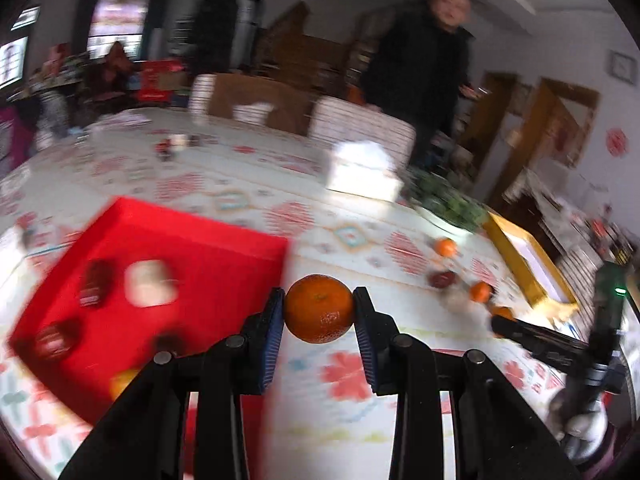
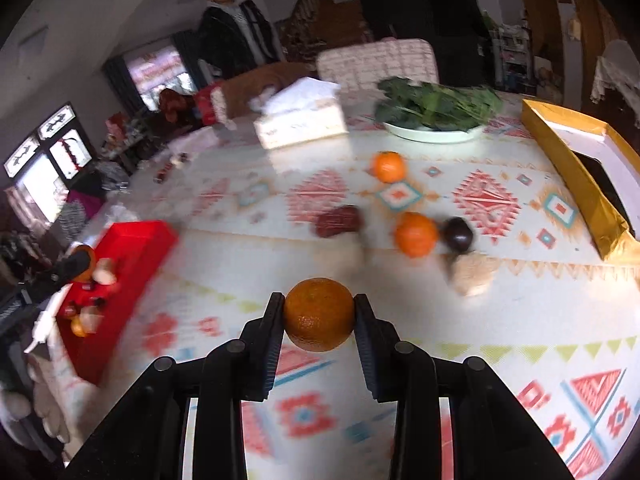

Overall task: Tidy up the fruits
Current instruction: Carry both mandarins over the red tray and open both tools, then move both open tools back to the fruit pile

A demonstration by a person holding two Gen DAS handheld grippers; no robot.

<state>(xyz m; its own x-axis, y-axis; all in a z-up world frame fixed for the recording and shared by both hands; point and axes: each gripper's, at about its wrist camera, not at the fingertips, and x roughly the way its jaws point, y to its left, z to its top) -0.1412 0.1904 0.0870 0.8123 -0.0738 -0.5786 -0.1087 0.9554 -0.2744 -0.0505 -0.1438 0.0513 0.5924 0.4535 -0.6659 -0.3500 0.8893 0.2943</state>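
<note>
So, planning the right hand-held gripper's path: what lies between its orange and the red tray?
In the right wrist view, only bare patterned tablecloth lies between the held orange and the red tray; no loose fruit sits there.

Both tools (image 1: 319, 312) (image 2: 319, 314) clamped, angled down

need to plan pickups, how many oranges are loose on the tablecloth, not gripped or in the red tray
2: one orange near the plate of greens, another orange beside a dark fruit. Others may be hidden.
</note>
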